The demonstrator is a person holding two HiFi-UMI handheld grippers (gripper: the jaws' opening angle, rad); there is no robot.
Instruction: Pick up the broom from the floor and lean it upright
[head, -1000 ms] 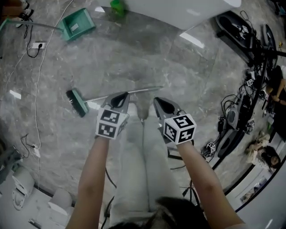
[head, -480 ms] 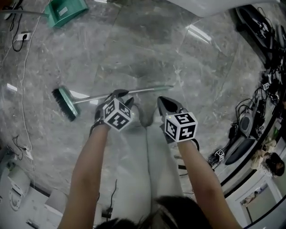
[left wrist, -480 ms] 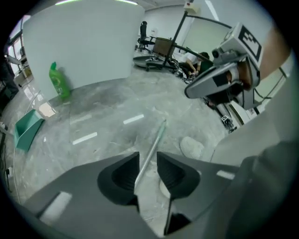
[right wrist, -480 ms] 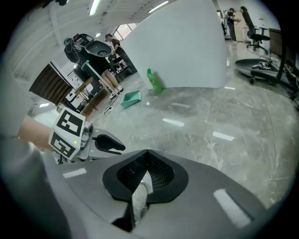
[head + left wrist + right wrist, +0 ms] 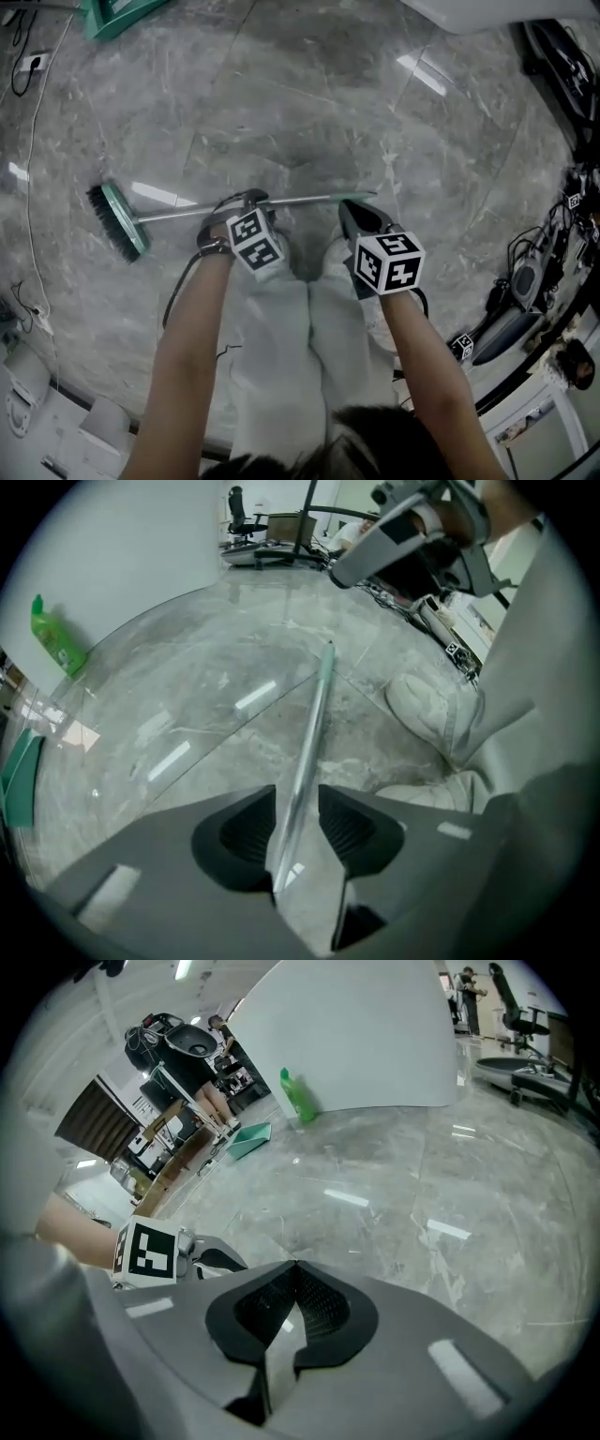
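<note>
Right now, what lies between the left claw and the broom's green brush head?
Head view: only the thin silver metal handle on grey marble floor. The left claw has its jaws just opening; they straddle that handle, not clamped.

There is 1 broom point(image 5: 178, 214). There are 2 grippers, 1 left gripper point(image 5: 298, 808) and 1 right gripper point(image 5: 294, 1274), carrying 2 marker cubes point(image 5: 255, 242) in all. Also 1 green dustpan point(image 5: 248, 1141), 1 green bottle point(image 5: 58, 635), 2 white shoes point(image 5: 433, 703) and 2 forearms point(image 5: 187, 328).
</note>
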